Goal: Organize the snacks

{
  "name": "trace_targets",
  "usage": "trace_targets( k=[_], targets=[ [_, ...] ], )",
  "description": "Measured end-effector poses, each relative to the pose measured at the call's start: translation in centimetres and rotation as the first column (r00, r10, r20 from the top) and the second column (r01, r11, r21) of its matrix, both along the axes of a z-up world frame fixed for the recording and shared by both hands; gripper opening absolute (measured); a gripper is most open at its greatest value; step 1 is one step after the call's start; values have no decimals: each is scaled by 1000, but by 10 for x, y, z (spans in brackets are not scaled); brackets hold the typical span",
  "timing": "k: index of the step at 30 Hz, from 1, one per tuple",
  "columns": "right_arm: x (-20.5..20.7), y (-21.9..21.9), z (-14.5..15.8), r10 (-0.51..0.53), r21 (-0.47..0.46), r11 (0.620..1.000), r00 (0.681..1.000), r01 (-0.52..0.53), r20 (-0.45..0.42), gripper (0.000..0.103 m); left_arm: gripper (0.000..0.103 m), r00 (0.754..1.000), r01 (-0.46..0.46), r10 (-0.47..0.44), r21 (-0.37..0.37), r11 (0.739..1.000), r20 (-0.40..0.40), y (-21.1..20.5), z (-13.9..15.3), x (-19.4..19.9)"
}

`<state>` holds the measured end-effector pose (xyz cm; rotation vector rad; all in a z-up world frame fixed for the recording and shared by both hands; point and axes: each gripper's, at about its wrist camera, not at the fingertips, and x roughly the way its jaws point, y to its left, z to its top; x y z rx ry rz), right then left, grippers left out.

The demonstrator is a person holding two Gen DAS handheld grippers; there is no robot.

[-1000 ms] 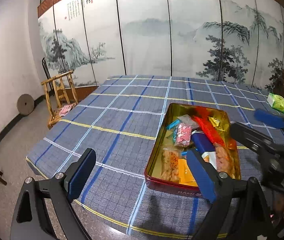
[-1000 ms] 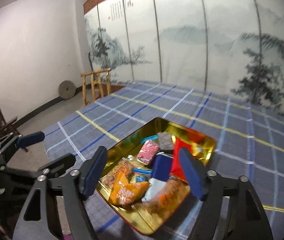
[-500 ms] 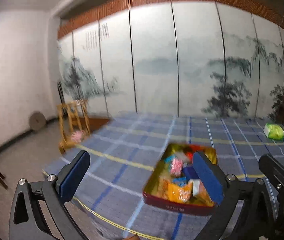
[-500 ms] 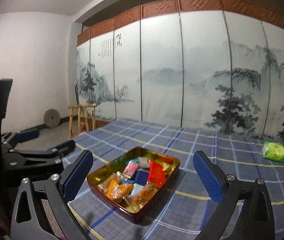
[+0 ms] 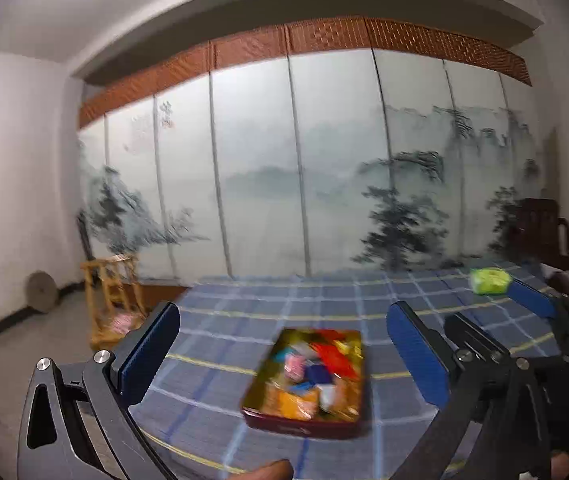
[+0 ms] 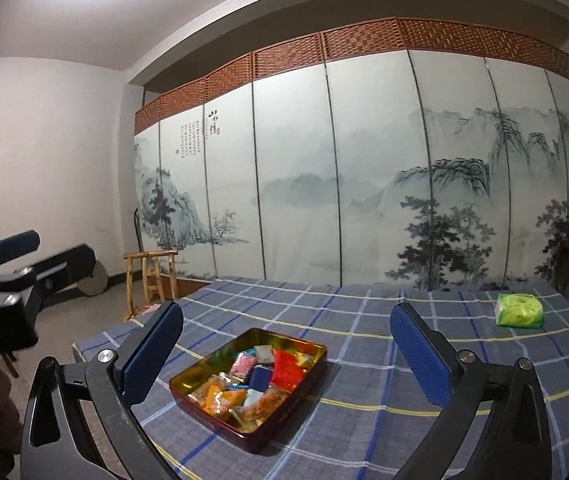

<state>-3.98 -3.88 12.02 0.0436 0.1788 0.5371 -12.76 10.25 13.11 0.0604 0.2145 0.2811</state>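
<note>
Plaid-cloth table (image 6: 364,432): snack tin (image 6: 284,420), green pkt (image 6: 518,311).

The left gripper (image 5: 284,354) hangs with its blue-padded fingers (image 5: 150,354) spread wide and nothing between them. The right gripper (image 6: 286,354) is likewise wide apart, its fingers (image 6: 420,358) empty.

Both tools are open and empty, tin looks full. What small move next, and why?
Probably carry the right tool toward the green packet: it lies alone on the tablecloth, apart from the snack tin, nearer the right side.
</note>
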Motion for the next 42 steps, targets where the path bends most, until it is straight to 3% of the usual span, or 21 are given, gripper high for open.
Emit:
trace_targets(
  k=[6,16,42],
  targets=[
    [5,-3,-8,-29,-18,999,999,28,-46,103,103,993,-10,3,-58,998,-117,8,-17,20],
    [12,12,-23,-32,-89,996,996,24,-88,103,103,975,-88,61,-120,989,-213,34,-49,40],
    [18,29,-42,-11,-142,990,989,-10,-148,103,103,938,-155,95,-156,976,-335,61,-85,60]
  ],
)
